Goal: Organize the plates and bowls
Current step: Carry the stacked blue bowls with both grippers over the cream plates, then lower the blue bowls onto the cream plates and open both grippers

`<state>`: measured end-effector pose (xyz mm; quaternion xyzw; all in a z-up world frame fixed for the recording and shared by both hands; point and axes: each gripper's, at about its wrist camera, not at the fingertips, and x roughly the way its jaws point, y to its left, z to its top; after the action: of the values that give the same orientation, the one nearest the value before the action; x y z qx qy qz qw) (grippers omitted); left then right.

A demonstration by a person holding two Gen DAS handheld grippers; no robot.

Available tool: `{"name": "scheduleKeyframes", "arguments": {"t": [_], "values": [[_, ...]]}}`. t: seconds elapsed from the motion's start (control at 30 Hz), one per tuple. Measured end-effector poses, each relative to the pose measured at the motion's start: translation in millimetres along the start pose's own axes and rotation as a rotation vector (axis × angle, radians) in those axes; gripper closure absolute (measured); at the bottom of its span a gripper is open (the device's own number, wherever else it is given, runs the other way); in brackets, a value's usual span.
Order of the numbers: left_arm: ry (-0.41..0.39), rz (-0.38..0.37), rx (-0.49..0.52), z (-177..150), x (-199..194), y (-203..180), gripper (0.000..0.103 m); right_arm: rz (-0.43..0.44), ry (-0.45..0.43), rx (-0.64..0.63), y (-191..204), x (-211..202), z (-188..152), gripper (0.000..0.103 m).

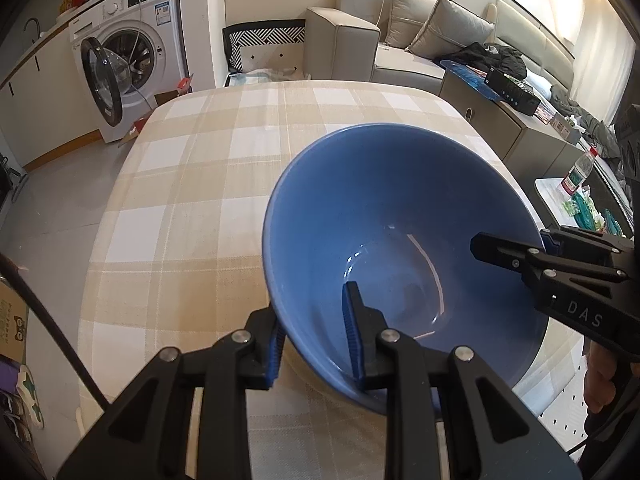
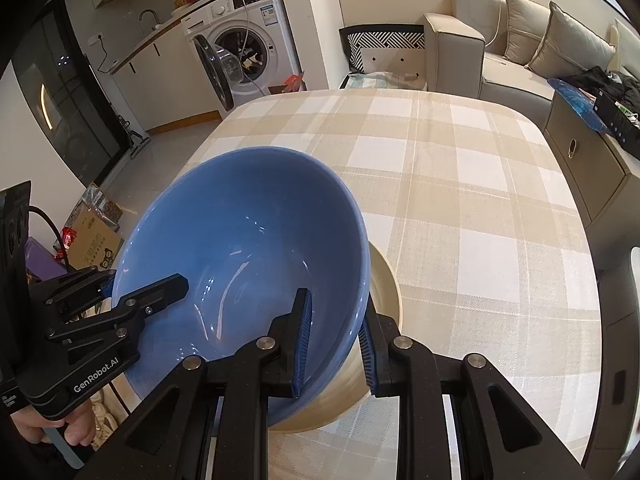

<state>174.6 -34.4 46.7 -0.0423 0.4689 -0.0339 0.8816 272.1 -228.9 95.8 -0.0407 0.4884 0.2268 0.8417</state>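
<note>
A large blue bowl (image 1: 400, 216) is held tilted above the checked tablecloth (image 1: 192, 208) by both grippers. My left gripper (image 1: 316, 344) is shut on the bowl's near-left rim, one finger inside and one outside. My right gripper (image 2: 334, 344) is shut on the bowl's (image 2: 248, 232) right rim in the same way; it also shows in the left wrist view (image 1: 516, 252) at the bowl's right edge. A cream plate or shallow dish (image 2: 384, 300) lies on the table right under the bowl, mostly hidden by it. The left gripper shows in the right wrist view (image 2: 140, 288).
The table (image 2: 460, 184) has rounded edges, with floor to the left. A washing machine (image 1: 124, 52) with its door open stands far left. A sofa (image 1: 420, 36) and a low cabinet (image 1: 516, 120) with clutter are at the far right. Cardboard boxes (image 2: 94, 220) sit on the floor.
</note>
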Motion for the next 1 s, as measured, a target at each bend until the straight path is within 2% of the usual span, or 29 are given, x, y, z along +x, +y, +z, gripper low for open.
{"name": "scheduleKeyframes", "arguments": {"t": [1.0], "values": [[0.01, -0.03, 0.007, -1.9, 0.0, -0.4, 0.073, 0.001, 0.027, 0.012, -8.0, 4.9, 1.8, 0.081]]}}
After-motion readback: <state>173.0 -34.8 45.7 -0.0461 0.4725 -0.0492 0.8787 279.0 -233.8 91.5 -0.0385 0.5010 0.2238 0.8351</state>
